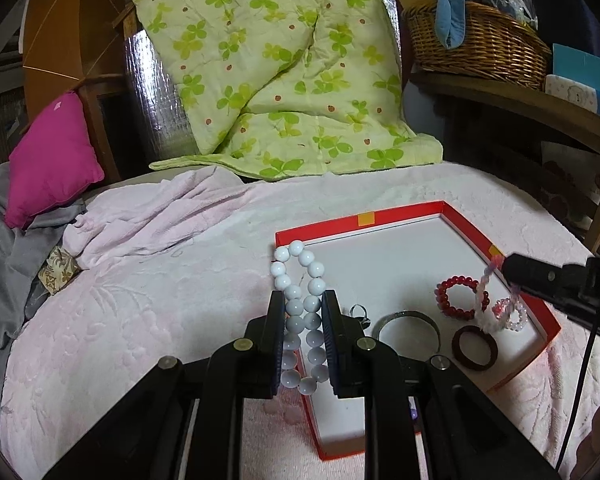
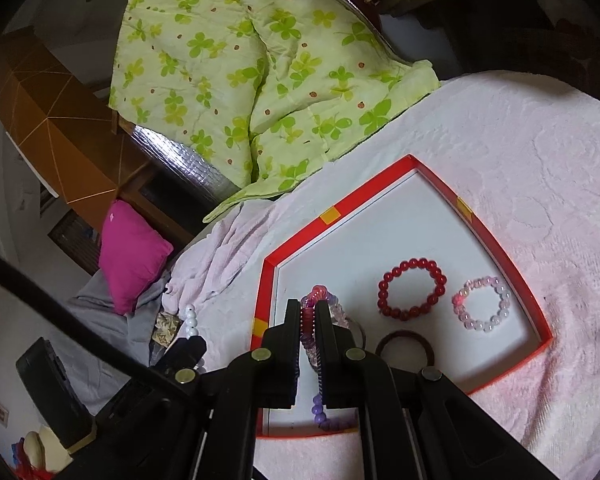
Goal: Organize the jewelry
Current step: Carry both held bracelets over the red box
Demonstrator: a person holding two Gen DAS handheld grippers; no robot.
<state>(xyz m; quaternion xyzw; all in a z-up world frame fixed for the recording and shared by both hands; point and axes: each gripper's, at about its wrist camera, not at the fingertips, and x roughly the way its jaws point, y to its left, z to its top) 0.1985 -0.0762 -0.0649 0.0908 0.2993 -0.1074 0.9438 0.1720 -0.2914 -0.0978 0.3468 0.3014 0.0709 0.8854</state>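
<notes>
Left gripper (image 1: 302, 312) clamps white bead strand (image 1: 300, 280), right gripper (image 2: 308, 320) pinches purple-pink bead bracelet (image 2: 320, 300); dangling loops might snag near-left rim of red cardboard tray (image 2: 500, 248), imo.

Left tool (image 1: 302, 320) clamped narrow, right tool (image 2: 308, 320) clamped tight, both angled downward

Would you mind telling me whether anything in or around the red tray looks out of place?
Nothing looks spilled or damaged. The red bead bracelet, pale pink bead bracelet and dark brown bangle lie flat in the red-rimmed tray. Only the white bead bracelet and purple-pink one hang unplaced in the fingers.
</notes>
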